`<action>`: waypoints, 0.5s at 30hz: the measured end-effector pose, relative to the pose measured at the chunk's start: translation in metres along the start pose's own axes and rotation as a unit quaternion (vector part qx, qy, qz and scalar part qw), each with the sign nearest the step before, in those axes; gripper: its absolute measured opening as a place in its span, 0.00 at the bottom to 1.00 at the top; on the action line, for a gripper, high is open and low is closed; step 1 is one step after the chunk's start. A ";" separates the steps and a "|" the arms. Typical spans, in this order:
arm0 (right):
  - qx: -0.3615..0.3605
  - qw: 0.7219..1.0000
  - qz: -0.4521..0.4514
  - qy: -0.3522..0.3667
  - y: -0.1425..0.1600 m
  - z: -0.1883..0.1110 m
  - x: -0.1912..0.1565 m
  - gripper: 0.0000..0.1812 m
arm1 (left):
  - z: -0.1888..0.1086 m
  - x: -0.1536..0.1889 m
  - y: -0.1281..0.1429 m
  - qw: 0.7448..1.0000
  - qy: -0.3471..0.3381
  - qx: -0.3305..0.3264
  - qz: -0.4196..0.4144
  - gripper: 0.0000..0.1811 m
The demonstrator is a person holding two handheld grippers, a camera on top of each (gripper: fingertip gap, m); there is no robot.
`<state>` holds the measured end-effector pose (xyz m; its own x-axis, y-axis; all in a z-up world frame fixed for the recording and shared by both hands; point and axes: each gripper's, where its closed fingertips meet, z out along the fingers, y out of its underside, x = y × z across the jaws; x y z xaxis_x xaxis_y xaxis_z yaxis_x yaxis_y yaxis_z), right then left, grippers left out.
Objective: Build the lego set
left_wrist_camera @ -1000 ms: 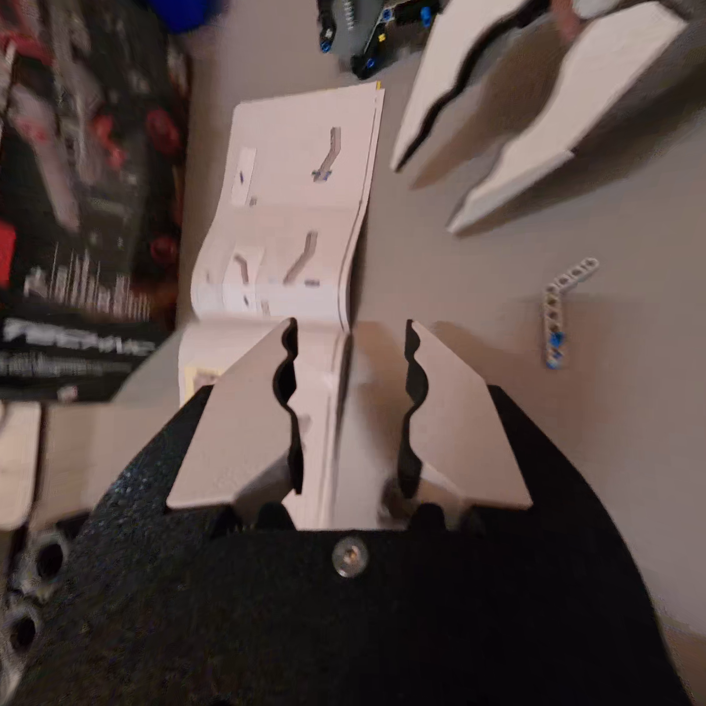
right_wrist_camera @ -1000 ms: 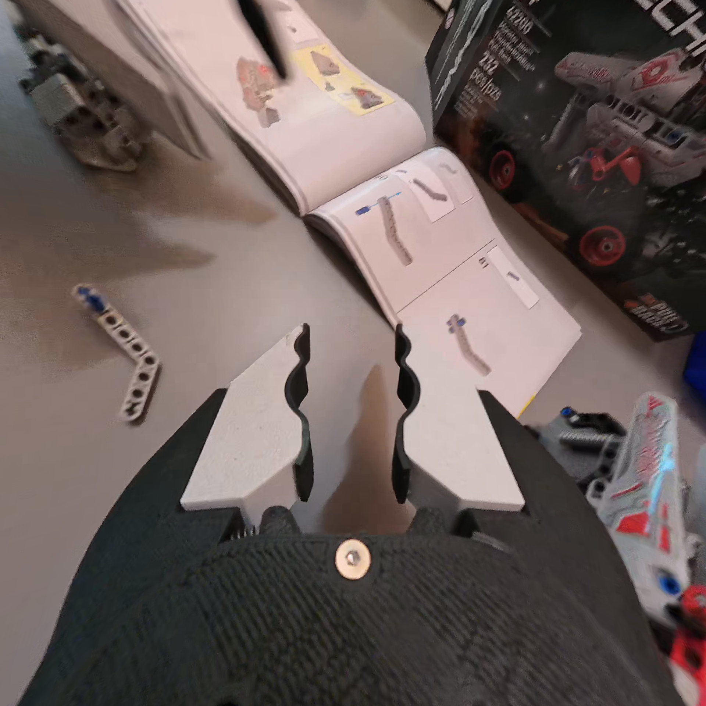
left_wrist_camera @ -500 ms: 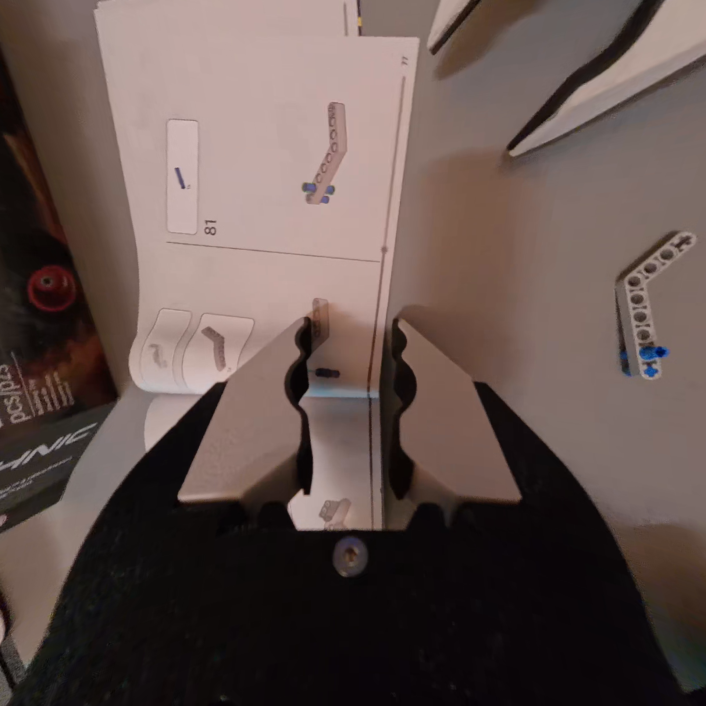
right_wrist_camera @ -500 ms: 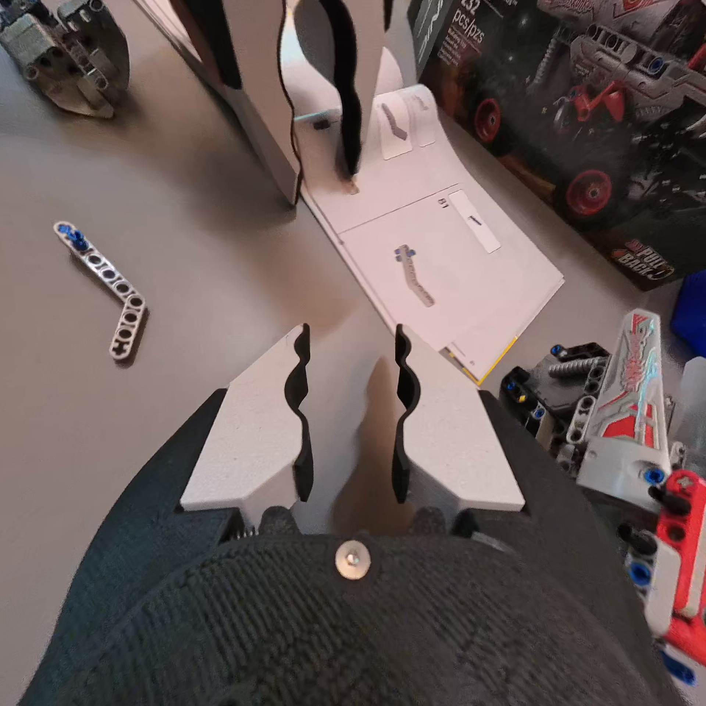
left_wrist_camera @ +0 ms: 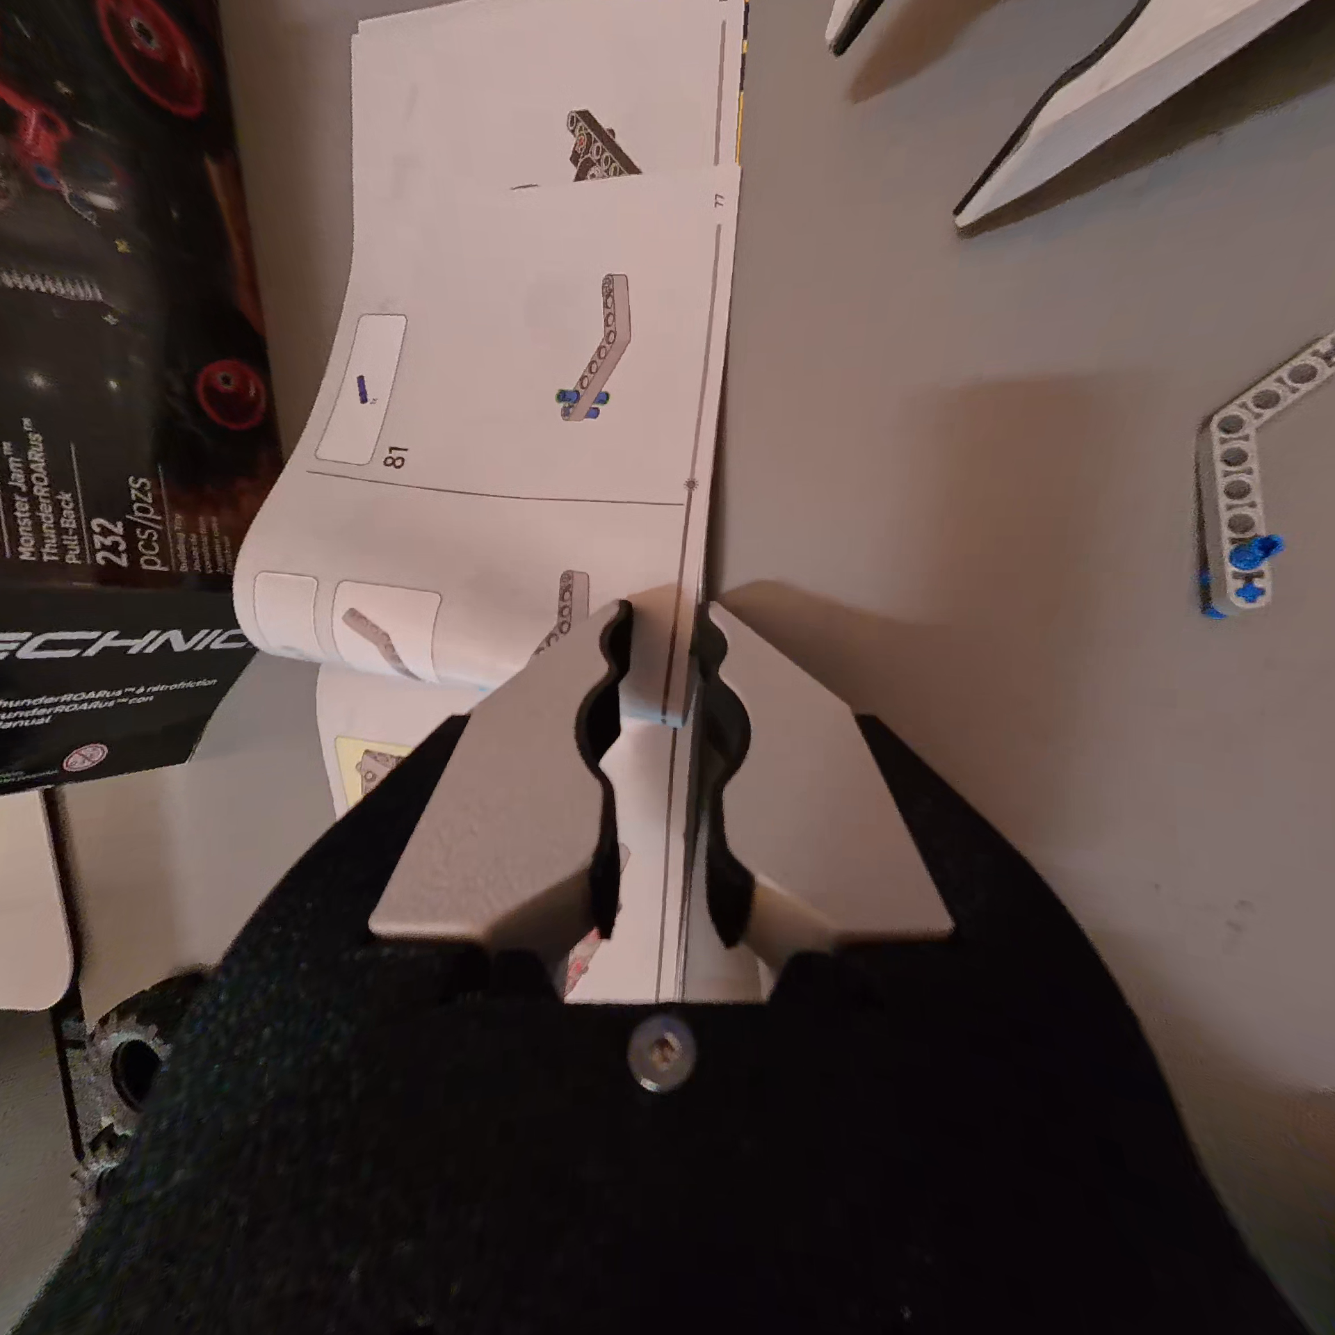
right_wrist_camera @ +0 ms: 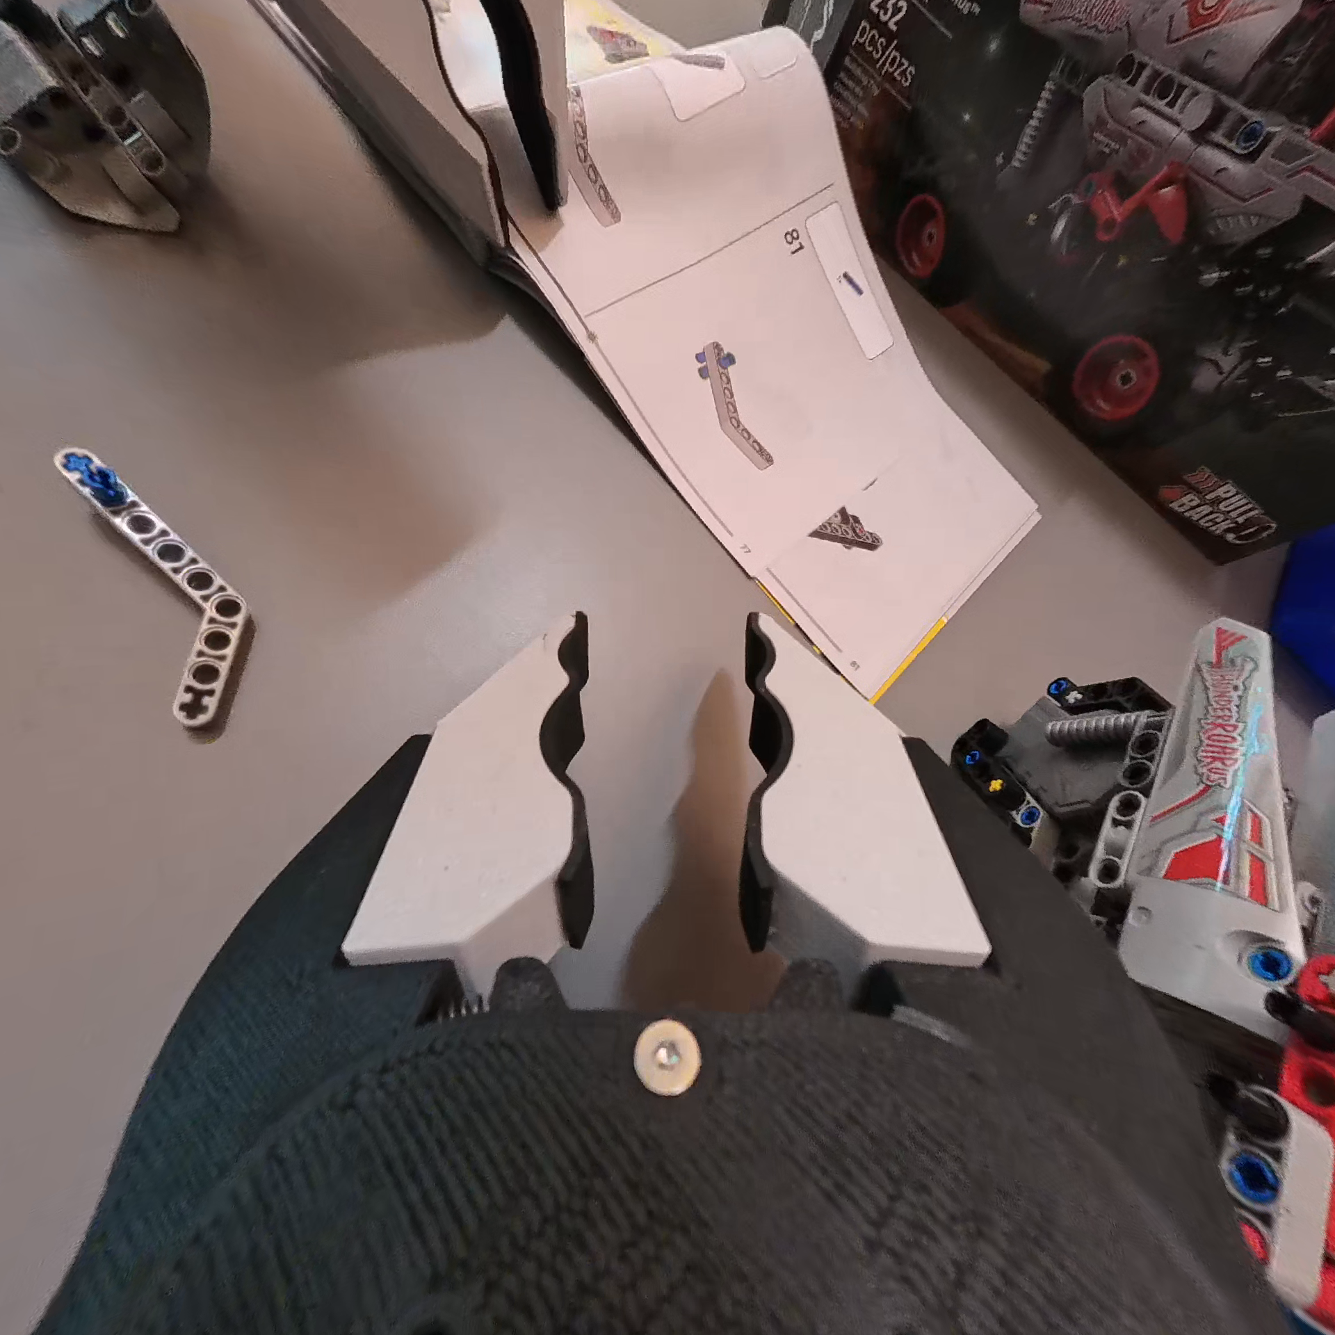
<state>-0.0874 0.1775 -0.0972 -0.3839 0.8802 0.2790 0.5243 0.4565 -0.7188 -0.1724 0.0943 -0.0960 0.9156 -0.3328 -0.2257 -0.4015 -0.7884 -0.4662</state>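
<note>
The open instruction booklet (left_wrist_camera: 506, 325) lies on the grey table (left_wrist_camera: 939, 722). My left gripper (left_wrist_camera: 664, 621) straddles its right page edge near the spine, closed on the top page, whose corner is lifted between the pads. The right wrist view shows that page (right_wrist_camera: 722, 180) curling up from the booklet in the left gripper (right_wrist_camera: 506, 108). A bent grey beam with blue pins (left_wrist_camera: 1235, 491) lies to the right, apart from both grippers; it also shows in the right wrist view (right_wrist_camera: 173, 578). My right gripper (right_wrist_camera: 664, 628) is open and empty above the bare table.
The set's dark box (right_wrist_camera: 1156, 217) stands beyond the booklet. The partly built truck (right_wrist_camera: 1192, 831) with white and red panels lies right of my right gripper. A grey subassembly (right_wrist_camera: 94, 123) sits far left. A blue thing (right_wrist_camera: 1307, 599) is at the right edge. My right fingertips sit around 12 cm from my left ones.
My left gripper came down onto the booklet's right edge and narrowed its jaws on the top page, which now lifts and shows the page under it. My right gripper stayed open and drifted slightly.
</note>
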 end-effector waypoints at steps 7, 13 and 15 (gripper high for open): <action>0.002 1.000 -0.029 0.000 -0.007 0.010 0.000 0.23 | -0.003 0.001 0.003 1.000 -0.013 -0.013 0.016 0.13; -0.001 0.994 -0.112 0.012 -0.029 0.029 0.014 0.27 | -0.003 0.005 0.000 0.999 -0.019 -0.013 0.026 0.18; -0.004 0.990 -0.136 -0.021 -0.033 0.038 0.008 0.30 | -0.002 0.012 0.000 1.000 0.000 -0.011 0.017 0.19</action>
<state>-0.1364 0.1643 -0.0957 -0.5422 0.7186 0.4354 0.4026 0.6770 -0.6160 -0.1612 0.0894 -0.0973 0.9014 -0.3595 -0.2413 -0.4317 -0.7876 -0.4396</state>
